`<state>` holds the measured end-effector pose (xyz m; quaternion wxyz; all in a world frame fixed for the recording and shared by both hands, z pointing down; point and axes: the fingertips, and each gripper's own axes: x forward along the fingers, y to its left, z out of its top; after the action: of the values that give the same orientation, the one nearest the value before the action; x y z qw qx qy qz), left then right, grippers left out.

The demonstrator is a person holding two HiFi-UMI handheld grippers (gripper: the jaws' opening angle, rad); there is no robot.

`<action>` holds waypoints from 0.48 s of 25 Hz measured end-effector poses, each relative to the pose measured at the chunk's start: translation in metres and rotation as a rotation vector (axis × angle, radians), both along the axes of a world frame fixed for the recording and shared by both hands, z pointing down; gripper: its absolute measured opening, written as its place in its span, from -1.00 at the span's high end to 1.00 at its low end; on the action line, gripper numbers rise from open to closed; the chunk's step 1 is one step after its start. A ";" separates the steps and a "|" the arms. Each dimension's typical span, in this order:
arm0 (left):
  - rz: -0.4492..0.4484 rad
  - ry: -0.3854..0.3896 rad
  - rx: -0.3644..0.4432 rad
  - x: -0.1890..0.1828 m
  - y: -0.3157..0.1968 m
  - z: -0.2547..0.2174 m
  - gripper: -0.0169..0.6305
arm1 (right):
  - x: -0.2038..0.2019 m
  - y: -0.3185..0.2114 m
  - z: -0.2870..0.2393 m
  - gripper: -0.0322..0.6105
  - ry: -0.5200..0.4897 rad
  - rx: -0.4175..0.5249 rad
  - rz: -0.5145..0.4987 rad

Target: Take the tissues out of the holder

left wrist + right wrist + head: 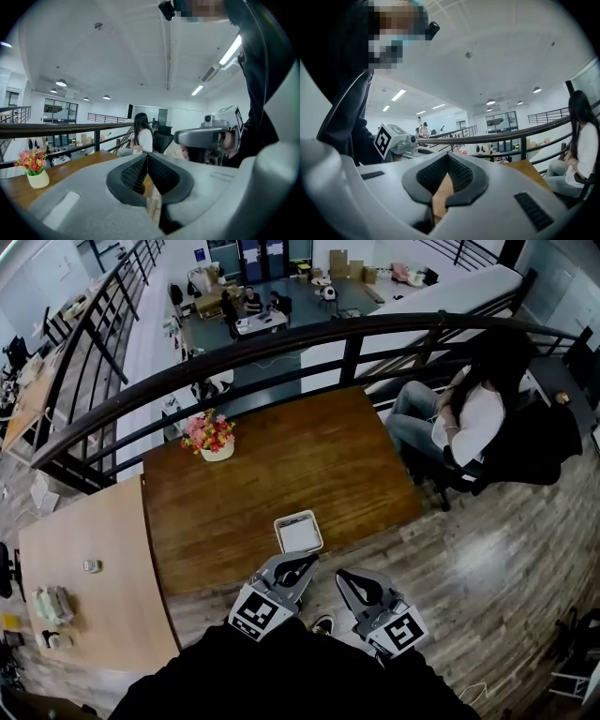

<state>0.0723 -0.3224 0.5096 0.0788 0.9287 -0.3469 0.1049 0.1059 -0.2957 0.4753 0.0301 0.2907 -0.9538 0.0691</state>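
Note:
The tissue holder [298,532], a flat tan-rimmed box with white tissue showing in it, lies near the front edge of the dark wooden table [281,474]. My left gripper [303,564] is held just short of that edge, close to the holder and not touching it, with its jaws shut and nothing between them. To its right, over the floor, my right gripper [346,577] is also shut and empty. Neither gripper view shows the holder. The left gripper view [148,155] and the right gripper view [448,154] each show closed jaw tips tilted upward.
A white pot of flowers [214,439] stands at the table's back left. A person [469,418] sits in a dark chair at the right. A black railing [309,334] curves behind the table. A lighter table [94,596] with small items adjoins on the left.

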 end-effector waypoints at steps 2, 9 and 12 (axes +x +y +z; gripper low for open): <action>-0.021 -0.028 -0.031 -0.014 -0.016 0.019 0.96 | -0.009 -0.012 0.004 0.89 0.014 -0.010 0.004; -0.028 -0.223 -0.175 -0.052 -0.054 0.111 0.96 | -0.034 -0.045 0.015 0.89 0.044 -0.048 0.043; 0.019 -0.356 -0.248 -0.056 -0.064 0.155 0.96 | -0.040 -0.056 0.019 0.89 0.055 -0.065 0.055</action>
<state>0.0162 -0.3862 0.6649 0.1290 0.8818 -0.3312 0.3100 0.0661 -0.3513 0.4945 0.0636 0.3175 -0.9416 0.0926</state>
